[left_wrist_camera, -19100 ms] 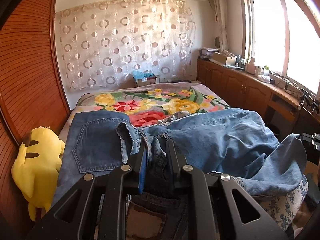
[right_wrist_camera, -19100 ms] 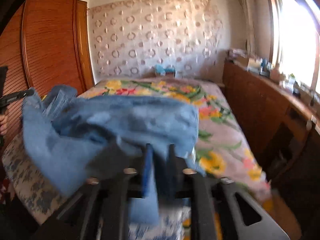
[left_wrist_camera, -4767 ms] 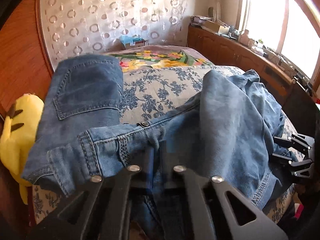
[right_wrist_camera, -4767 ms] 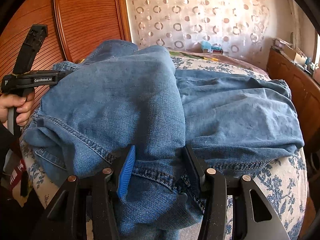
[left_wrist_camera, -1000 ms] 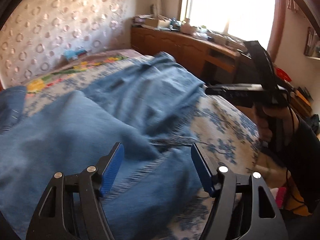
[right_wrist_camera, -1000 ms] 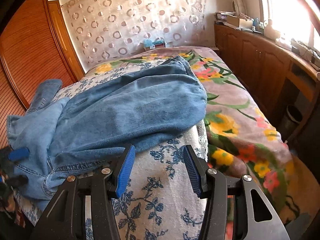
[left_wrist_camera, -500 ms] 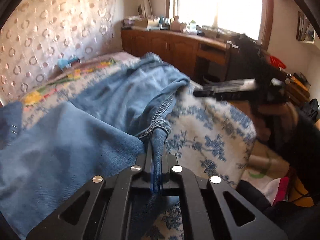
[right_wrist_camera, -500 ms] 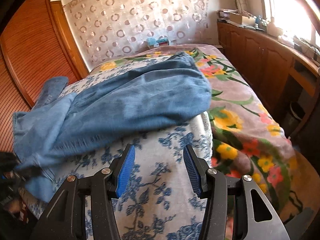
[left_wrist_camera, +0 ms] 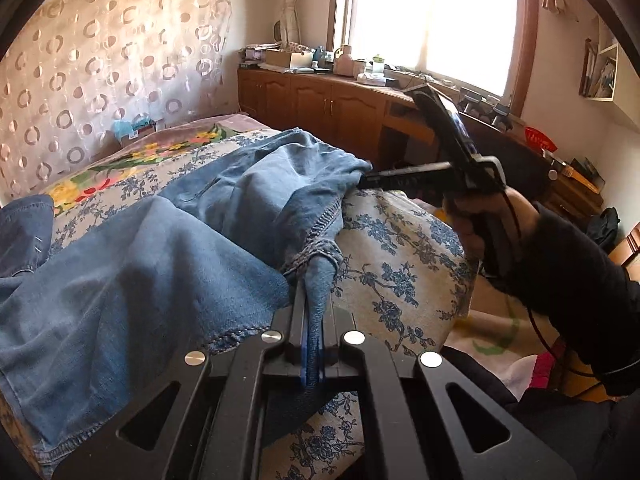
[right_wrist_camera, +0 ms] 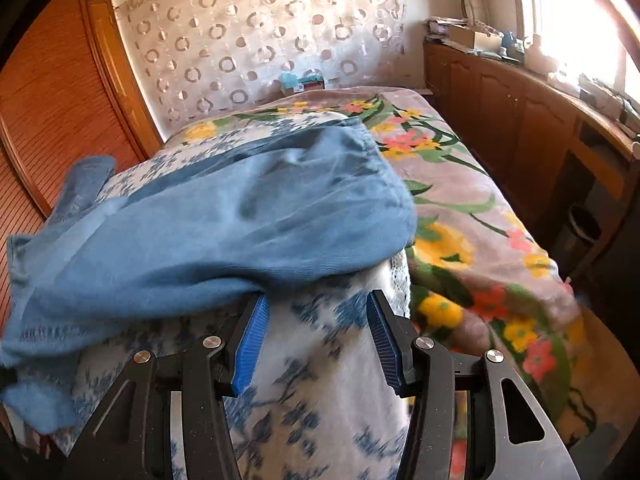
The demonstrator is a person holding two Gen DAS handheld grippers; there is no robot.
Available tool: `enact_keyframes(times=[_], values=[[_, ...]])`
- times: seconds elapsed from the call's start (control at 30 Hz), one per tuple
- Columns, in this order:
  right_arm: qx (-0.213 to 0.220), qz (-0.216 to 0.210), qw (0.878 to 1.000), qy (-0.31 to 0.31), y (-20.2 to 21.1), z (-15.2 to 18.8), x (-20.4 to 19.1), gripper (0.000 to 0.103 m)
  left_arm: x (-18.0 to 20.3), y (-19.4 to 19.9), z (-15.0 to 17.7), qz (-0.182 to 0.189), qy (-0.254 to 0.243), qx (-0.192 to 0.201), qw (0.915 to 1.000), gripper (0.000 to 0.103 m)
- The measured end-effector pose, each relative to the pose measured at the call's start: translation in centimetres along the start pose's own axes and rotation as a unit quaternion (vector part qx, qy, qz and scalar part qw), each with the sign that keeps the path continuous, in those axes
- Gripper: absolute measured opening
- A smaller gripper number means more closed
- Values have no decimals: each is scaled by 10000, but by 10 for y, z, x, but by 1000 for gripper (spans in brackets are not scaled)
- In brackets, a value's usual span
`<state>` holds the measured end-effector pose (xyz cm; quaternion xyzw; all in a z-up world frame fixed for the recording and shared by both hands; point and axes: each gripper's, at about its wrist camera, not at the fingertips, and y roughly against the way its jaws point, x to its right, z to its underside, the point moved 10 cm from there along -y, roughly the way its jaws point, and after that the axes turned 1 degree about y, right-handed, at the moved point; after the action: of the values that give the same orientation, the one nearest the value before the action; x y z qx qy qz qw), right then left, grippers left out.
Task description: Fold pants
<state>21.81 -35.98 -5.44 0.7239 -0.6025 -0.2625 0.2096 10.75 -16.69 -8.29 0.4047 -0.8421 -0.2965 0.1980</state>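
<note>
The blue jeans (left_wrist_camera: 152,264) lie across the bed on a blue-flowered white cover (left_wrist_camera: 400,248). My left gripper (left_wrist_camera: 314,316) is shut on a bunched hem edge of the jeans near the bed's front edge. My right gripper (right_wrist_camera: 316,320) is open and empty, with its fingers low over the cover just below the jeans' leg end (right_wrist_camera: 248,232). In the left wrist view the right gripper (left_wrist_camera: 366,180) reaches the far end of the jeans, held by a hand in a black sleeve.
A floral blanket (right_wrist_camera: 460,216) covers the right side of the bed. Wooden cabinets (right_wrist_camera: 520,112) run along the right wall under a window. A wooden wardrobe (right_wrist_camera: 48,100) stands left. A patterned curtain (right_wrist_camera: 260,32) hangs behind the bed.
My left gripper closed on the jeans' hem within the last second and still holds it. My right gripper, still open, moved closer to the jeans' leg end.
</note>
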Motion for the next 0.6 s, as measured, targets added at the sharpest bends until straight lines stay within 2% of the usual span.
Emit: enact_keyframes(times=[0.17,0.33,0.37,0.43,0.47,0.5,0.57,0.6], values=[[121,390,9991,-142,-1,-15,27,52,-9,-13,4,-110,127,-201,9997,5],[195,520,9979,-322,6,-18,44,52,-16,-6,3,-166,258,-155,9994,35],[226,559,9975,-367,7,-21,47,52,-17,-2,1,-180,279,-99,9994,45],[304,571,9965,-523,9,-22,51,52,-22,1,0,-268,284,-40,9992,46],[314,555,9961,-608,10,-21,53,52,-25,2,0,-337,295,-35,9990,53],[300,515,9961,-656,8,-21,52,52,-31,3,-1,-409,327,-19,9986,66],[222,334,9970,-668,3,-21,45,52,-41,5,-3,-490,443,65,9978,80],[175,262,9972,-674,-2,-23,43,52,-48,6,-3,-500,553,89,9972,80]])
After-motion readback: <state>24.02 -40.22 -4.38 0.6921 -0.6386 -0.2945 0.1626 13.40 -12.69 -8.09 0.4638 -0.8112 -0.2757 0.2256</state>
